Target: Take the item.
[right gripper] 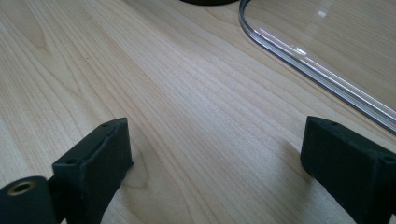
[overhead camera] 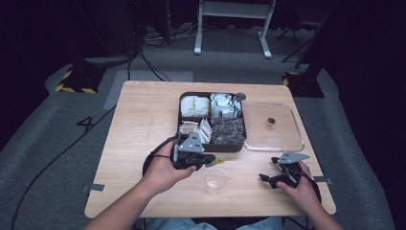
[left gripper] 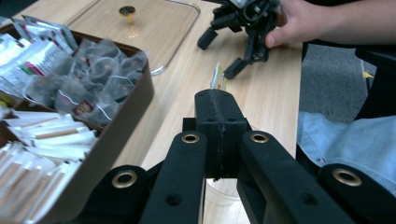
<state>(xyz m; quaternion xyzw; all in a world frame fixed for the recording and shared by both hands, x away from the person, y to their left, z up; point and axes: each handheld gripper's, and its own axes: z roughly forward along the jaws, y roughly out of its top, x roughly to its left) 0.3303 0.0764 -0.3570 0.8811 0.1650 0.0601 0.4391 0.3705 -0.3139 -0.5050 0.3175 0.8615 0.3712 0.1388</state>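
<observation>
The left gripper (overhead camera: 207, 161) is hovering just near of the brown box (overhead camera: 237, 145) of tea sachets, its jaws clenched on a small yellow tea tag (left gripper: 217, 77) that is sticking out past their tips. Just near of it, a clear plastic cup (overhead camera: 215, 180) is standing on the wooden surface (overhead camera: 143, 124). Farther right, the clear lid (overhead camera: 297, 125) is lying flat beside the box. At the near right, the right gripper (overhead camera: 274, 169) is resting low, jaws released wide apart.
</observation>
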